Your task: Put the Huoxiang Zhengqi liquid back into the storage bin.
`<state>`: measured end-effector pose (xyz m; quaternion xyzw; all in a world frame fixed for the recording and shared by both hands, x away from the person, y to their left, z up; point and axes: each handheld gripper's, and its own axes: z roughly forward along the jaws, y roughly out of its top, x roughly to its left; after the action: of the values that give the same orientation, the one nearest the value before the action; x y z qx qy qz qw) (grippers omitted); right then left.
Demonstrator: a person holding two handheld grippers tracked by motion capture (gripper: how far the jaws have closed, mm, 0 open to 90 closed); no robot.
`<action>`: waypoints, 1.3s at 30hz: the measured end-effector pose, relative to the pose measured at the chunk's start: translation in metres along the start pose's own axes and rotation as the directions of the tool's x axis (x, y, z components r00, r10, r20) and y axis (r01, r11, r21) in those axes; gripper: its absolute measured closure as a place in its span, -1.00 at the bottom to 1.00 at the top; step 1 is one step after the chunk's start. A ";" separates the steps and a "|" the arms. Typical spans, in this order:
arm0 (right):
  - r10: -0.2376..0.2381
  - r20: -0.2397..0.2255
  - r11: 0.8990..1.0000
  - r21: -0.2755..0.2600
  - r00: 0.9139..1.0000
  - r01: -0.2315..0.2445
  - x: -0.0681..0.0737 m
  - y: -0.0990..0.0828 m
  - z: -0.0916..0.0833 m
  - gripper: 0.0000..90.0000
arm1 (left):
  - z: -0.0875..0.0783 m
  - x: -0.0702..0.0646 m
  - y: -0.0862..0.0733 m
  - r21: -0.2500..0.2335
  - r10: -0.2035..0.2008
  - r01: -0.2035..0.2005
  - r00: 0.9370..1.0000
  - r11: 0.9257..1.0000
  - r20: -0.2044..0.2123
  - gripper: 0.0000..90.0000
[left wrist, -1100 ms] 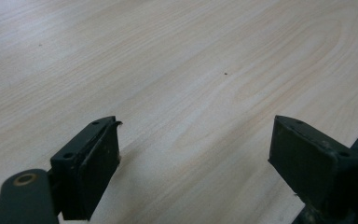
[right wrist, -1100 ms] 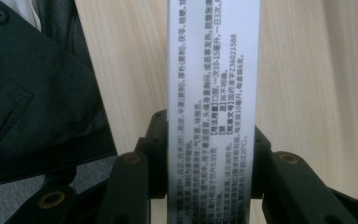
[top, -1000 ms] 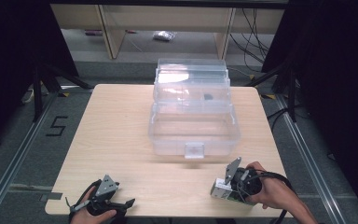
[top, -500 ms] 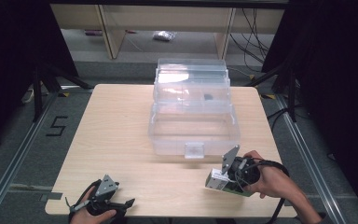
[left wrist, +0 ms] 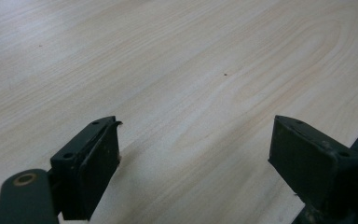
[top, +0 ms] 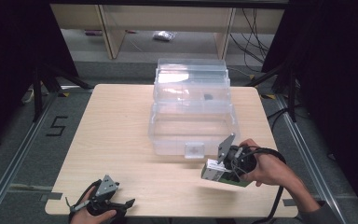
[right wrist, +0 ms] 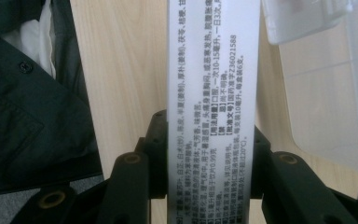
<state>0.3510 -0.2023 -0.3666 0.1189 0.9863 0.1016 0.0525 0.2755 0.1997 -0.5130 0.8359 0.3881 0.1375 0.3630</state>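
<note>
Carton [right wrist: 213, 107], a slim white box printed with small text, sits clamped between the right tongs [top: 223, 175], held above the table [top: 116, 135] just in front of the clear plastic bin [top: 193, 114]. Left tongs [top: 106, 205] rest wide and empty at the near edge. Squeezed on its narrow faces, the carton could buckle, twist loose, or clip the bin's front latch [top: 194, 150].

1. The right gripper [top: 213, 171] is lifted above the surface and tilted, with its jaws clamped on a white box [right wrist: 213, 107].
2. The left gripper [left wrist: 196, 154] rests low with its jaws wide apart and nothing between them.
</note>
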 end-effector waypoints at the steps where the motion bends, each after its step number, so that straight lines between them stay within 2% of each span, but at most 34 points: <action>1: -0.026 -0.006 1.000 -0.010 1.000 0.026 -0.002 0.002 0.000 0.43 | -0.001 0.001 0.000 0.004 0.006 -0.006 1.000 1.000 0.000 -0.66; 2: -0.011 -0.008 1.000 -0.012 1.000 0.011 -0.002 0.002 0.000 0.43 | 0.000 0.000 0.000 -0.004 -0.001 0.001 1.000 1.000 0.001 -0.66; 3: -0.017 0.006 1.000 0.000 1.000 0.017 -0.003 0.004 -0.002 0.43 | -0.001 0.000 0.000 0.000 0.005 -0.005 1.000 1.000 0.010 -0.66; 4: -0.036 -0.004 0.999 -0.009 0.999 0.036 -0.004 0.006 -0.002 0.43 | -0.001 0.000 0.000 0.002 0.006 -0.006 1.000 1.000 0.009 -0.66; 5: -0.007 -0.010 1.000 -0.003 1.000 0.007 -0.002 0.007 -0.003 0.43 | 0.000 0.000 0.000 0.000 0.000 0.000 1.000 1.000 0.001 -0.66; 6: -0.056 -0.005 0.998 -0.006 0.998 0.056 -0.006 0.009 -0.004 0.43 | 0.000 0.000 0.000 0.000 -0.001 0.001 1.000 1.000 0.003 -0.66; 7: -0.001 -0.013 1.000 -0.001 1.000 0.001 -0.003 0.010 -0.005 0.43 | -0.001 0.001 0.000 0.007 0.008 -0.008 1.000 1.000 0.003 -0.66; 9: -0.048 -0.007 0.999 0.000 0.999 0.048 -0.007 0.014 -0.007 0.43 | 0.000 0.000 0.000 -0.002 0.000 0.000 1.000 1.000 0.005 -0.66; 12: -0.063 -0.012 0.998 -0.008 0.998 0.063 -0.010 0.018 -0.009 0.43 | 0.000 0.000 0.000 -0.002 -0.003 0.003 1.000 1.000 0.006 -0.66; 13: -0.027 -0.014 1.000 -0.006 1.000 0.027 -0.009 0.018 -0.011 0.43 | 0.000 0.000 0.000 0.000 0.001 -0.001 1.000 1.000 0.004 -0.66; 14: -0.067 0.001 0.998 -0.004 0.998 0.067 -0.012 0.020 -0.012 0.43 | 0.000 -0.001 0.000 -0.008 -0.007 0.007 1.000 1.000 0.011 -0.66; 16: -0.076 0.008 0.997 -0.004 0.997 0.076 -0.016 0.021 -0.014 0.43 | 0.000 0.000 0.000 -0.001 -0.002 0.002 1.000 1.000 0.004 -0.66; 18: -0.015 -0.003 1.000 0.003 1.000 0.015 -0.014 0.023 -0.017 0.43 | 0.000 0.000 0.001 -0.004 -0.002 0.002 1.000 1.000 0.005 -0.66; 19: -0.054 0.008 0.999 0.009 0.999 0.054 -0.017 0.024 -0.018 0.43 | -0.001 -0.001 0.001 0.001 0.004 -0.004 1.000 1.000 0.014 -0.66; 20: -0.067 0.008 0.998 0.006 0.998 0.067 -0.019 0.024 -0.019 0.43 | 0.000 -0.001 0.000 -0.002 0.002 -0.002 1.000 1.000 0.013 -0.66; 21: -0.039 -0.005 0.999 -0.001 0.999 0.039 -0.020 0.025 -0.022 0.43 | 0.000 -0.001 0.000 -0.001 0.001 -0.001 1.000 1.000 0.010 -0.66; 22: -0.039 -0.005 0.999 -0.001 0.999 0.039 -0.020 0.025 -0.022 0.43 | 0.000 0.000 0.000 -0.002 0.000 0.000 1.000 1.000 0.007 -0.66; 23: -0.018 -0.003 1.000 0.000 1.000 0.018 -0.019 0.026 -0.024 0.43 | 0.000 0.000 0.000 0.002 0.000 0.000 1.000 1.000 0.005 -0.66; 24: -0.038 -0.007 0.999 -0.003 0.999 0.038 -0.022 0.028 -0.026 0.43 | 0.000 -0.001 0.000 -0.003 -0.004 0.004 1.000 1.000 0.006 -0.66; 25: -0.023 -0.003 1.000 0.001 1.000 0.023 -0.022 0.029 -0.029 0.43 | 0.000 -0.001 0.000 -0.002 -0.002 0.002 1.000 1.000 0.007 -0.66; 26: -0.057 0.001 0.998 0.006 0.998 0.057 -0.025 0.030 -0.031 0.43 | 0.000 0.000 0.000 0.000 -0.001 0.001 1.000 1.000 0.007 -0.66; 27: -0.059 0.003 0.998 0.003 0.998 0.059 -0.026 0.032 -0.033 0.43 | 0.000 0.000 0.000 0.002 0.000 0.000 1.000 1.000 0.006 -0.66; 28: -0.094 0.008 0.996 -0.001 0.996 0.094 -0.029 0.034 -0.035 0.43 | 0.000 0.000 0.000 0.002 0.001 -0.001 1.000 1.000 0.004 -0.66; 29: -0.095 0.010 0.995 -0.007 0.995 0.095 -0.030 0.035 -0.038 0.43 | 0.000 0.000 0.001 0.001 -0.001 0.001 1.000 1.000 0.006 -0.66; 30: -0.069 0.013 0.998 -0.002 0.998 0.069 -0.030 0.036 -0.040 0.43 | -0.001 -0.001 0.001 0.002 0.004 -0.004 1.000 1.000 0.015 -0.66; 33: -0.068 0.002 0.998 -0.018 0.998 0.068 -0.034 0.040 -0.045 0.43 | -0.001 0.001 0.000 0.006 0.009 -0.009 1.000 1.000 0.004 -0.66; 34: -0.079 0.006 0.997 -0.019 0.997 0.079 -0.036 0.041 -0.046 0.43 | 0.001 0.000 0.000 -0.014 -0.010 0.010 1.000 1.000 0.004 -0.66; 35: -0.053 0.013 0.999 -0.013 0.999 0.053 -0.037 0.043 -0.048 0.43 | 0.001 -0.001 0.000 -0.018 -0.014 0.014 1.000 1.000 0.007 -0.66; 36: -0.053 0.013 0.999 -0.013 0.999 0.053 -0.037 0.043 -0.048 0.43 | -0.001 0.000 0.000 0.001 0.006 -0.006 1.000 1.000 0.017 -0.66; 37: -0.072 0.014 0.997 -0.018 0.997 0.072 -0.041 0.044 -0.051 0.43 | 0.001 -0.002 0.000 -0.011 -0.012 0.012 1.000 1.000 0.014 -0.66; 39: -0.054 0.013 0.998 -0.024 0.998 0.054 -0.042 0.045 -0.052 0.43 | 0.001 -0.001 0.001 -0.007 -0.007 0.008 1.000 1.000 0.008 -0.66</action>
<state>0.3949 -0.1801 -0.3030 0.0924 0.9875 0.1111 0.0629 0.2759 0.1982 -0.5130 0.8337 0.3893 0.1342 0.3680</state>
